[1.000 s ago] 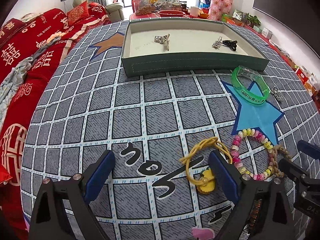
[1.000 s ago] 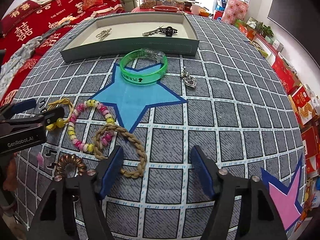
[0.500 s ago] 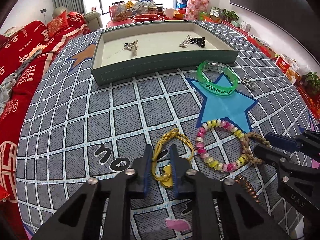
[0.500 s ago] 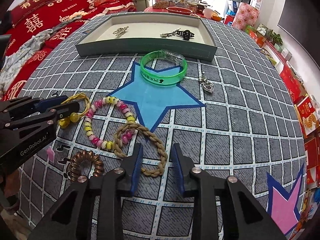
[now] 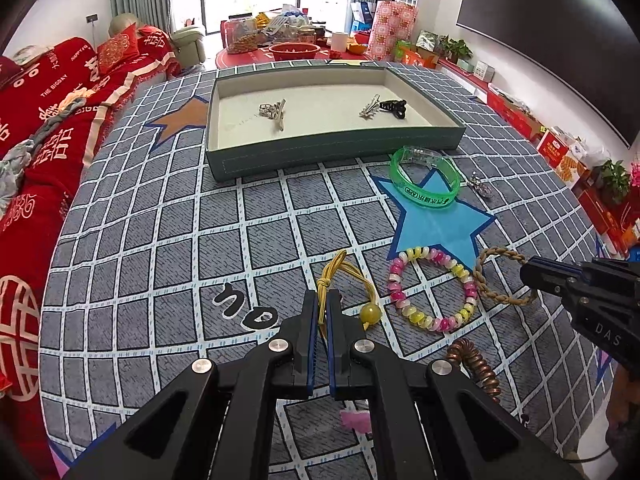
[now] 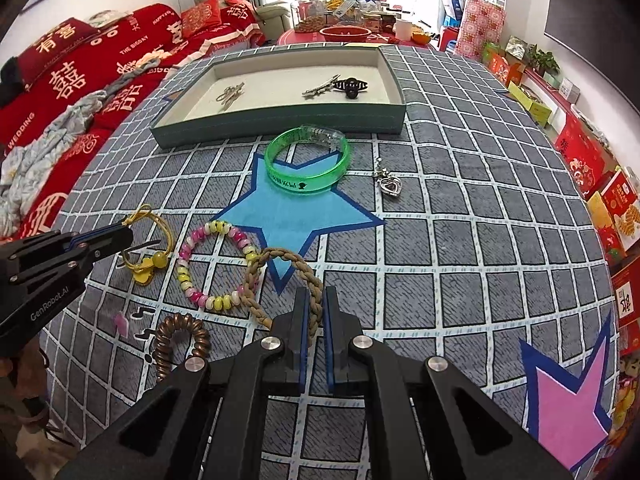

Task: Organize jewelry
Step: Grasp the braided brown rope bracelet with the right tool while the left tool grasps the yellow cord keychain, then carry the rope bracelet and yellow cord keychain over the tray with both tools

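Note:
My left gripper [image 5: 321,300] is shut on the yellow cord bracelet [image 5: 347,276], which carries a yellow bead; it also shows in the right wrist view [image 6: 150,240]. My right gripper [image 6: 314,300] is shut on the braided brown rope bracelet [image 6: 288,264], also seen in the left wrist view [image 5: 500,276]. Between them lies a pink and yellow bead bracelet [image 5: 430,288]. The green tray [image 5: 332,152] at the far side holds silver clips [image 5: 274,112] and a black hair clip [image 5: 394,107].
A green bangle [image 5: 424,178] lies just before the tray. A silver heart pendant [image 6: 390,184] lies to its right. A copper coil hair tie [image 6: 178,336] lies near the table's front edge. A red sofa [image 5: 44,120] stands left.
Both grippers went from wide open to shut, the left on the yellow cord bracelet and the right on the braided rope bracelet. Both have moved back a little.

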The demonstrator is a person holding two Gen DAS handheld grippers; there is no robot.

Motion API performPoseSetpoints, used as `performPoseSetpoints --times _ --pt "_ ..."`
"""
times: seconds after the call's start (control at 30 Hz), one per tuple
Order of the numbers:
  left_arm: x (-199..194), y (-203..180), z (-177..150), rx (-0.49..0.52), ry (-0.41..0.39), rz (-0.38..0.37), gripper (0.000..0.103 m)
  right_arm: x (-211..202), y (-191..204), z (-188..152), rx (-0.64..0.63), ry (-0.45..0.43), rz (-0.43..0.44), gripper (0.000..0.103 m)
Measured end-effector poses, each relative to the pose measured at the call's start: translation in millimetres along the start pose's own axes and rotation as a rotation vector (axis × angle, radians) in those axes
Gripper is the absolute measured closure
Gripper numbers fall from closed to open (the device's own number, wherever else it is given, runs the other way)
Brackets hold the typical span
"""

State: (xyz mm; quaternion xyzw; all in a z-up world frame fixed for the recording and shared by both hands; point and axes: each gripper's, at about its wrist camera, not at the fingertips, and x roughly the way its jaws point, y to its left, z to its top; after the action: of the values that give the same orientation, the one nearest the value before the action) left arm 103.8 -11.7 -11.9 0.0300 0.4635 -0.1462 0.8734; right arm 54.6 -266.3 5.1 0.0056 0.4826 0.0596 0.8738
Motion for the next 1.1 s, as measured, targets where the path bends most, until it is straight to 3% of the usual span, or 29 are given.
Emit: performPoseSetpoints --times 0.43,0.77,1.1 --pt "-39 16 40 -0.052 -0.097 -0.039 0.086 -31 -19 41 0.076 -0.081 0.083 0.096" --pt "-47 29 91 -0.053 -0.164 -0.017 0.086 -41 -13 104 0.051 -0.143 0.113 0.096" --pt "-25 41 160 -0.083 -0.202 -0.008 0.086 -29 -8 180 0.023 -0.163 0.107 0.096"
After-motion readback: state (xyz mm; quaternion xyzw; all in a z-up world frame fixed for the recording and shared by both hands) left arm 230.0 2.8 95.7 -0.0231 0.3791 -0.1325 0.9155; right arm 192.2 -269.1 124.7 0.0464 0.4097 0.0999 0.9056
